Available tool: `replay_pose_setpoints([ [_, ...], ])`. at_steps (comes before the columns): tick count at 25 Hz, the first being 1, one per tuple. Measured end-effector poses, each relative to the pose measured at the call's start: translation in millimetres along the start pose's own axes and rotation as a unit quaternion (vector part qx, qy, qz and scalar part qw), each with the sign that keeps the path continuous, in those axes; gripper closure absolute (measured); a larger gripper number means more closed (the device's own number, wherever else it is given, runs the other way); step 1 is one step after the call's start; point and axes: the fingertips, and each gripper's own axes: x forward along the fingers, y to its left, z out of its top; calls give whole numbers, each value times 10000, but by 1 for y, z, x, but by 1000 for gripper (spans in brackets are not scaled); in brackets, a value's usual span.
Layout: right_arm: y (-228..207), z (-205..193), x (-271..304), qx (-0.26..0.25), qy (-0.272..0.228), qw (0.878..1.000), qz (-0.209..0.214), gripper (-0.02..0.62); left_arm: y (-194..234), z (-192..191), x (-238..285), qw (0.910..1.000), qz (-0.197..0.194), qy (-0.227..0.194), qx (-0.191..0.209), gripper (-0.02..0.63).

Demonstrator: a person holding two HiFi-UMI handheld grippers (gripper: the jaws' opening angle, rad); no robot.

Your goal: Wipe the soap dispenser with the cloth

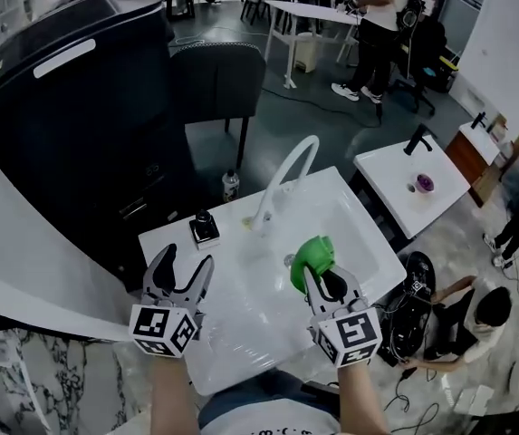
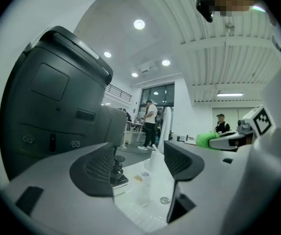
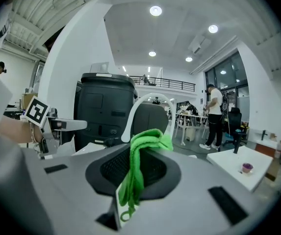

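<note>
The soap dispenser (image 1: pixel 205 228), a small black pump on a white base, stands on the white counter at the sink's back left corner. My left gripper (image 1: pixel 187 260) hovers just in front of it, open and empty. In the left gripper view the dispenser (image 2: pixel 118 171) shows between the spread jaws, close to the left finger (image 2: pixel 99 169). My right gripper (image 1: pixel 323 280) hangs over the basin, shut on a bright green cloth (image 1: pixel 313 253). In the right gripper view the cloth (image 3: pixel 139 166) hangs bunched between the pads and drapes downward.
A white arched faucet (image 1: pixel 283 183) rises behind the basin (image 1: pixel 268 308). A large black machine (image 1: pixel 69 98) and a dark chair (image 1: pixel 218 78) stand beyond the counter. A second white sink unit (image 1: pixel 412 185) is at the right. A person (image 1: pixel 476 320) crouches low right.
</note>
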Motion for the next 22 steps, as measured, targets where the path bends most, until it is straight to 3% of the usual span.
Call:
replay_pose_setpoints([
  [3,2,-8,4,-7,116,9999,129,546,8,-18,4,9994,263,173,112,355],
  [6,0,-18,8,29,212,9995,245,546,8,-38,19,9986,249,430,196,350],
  [10,-5,-32,18,61,311,9986,412,546,18,-54,44,9964,452,474,531,345],
  [16,-13,-51,33,-52,476,9964,699,546,44,-75,75,9921,941,553,617,494],
  [22,-27,-64,47,-110,660,9943,836,546,55,-89,106,9900,961,789,668,423],
])
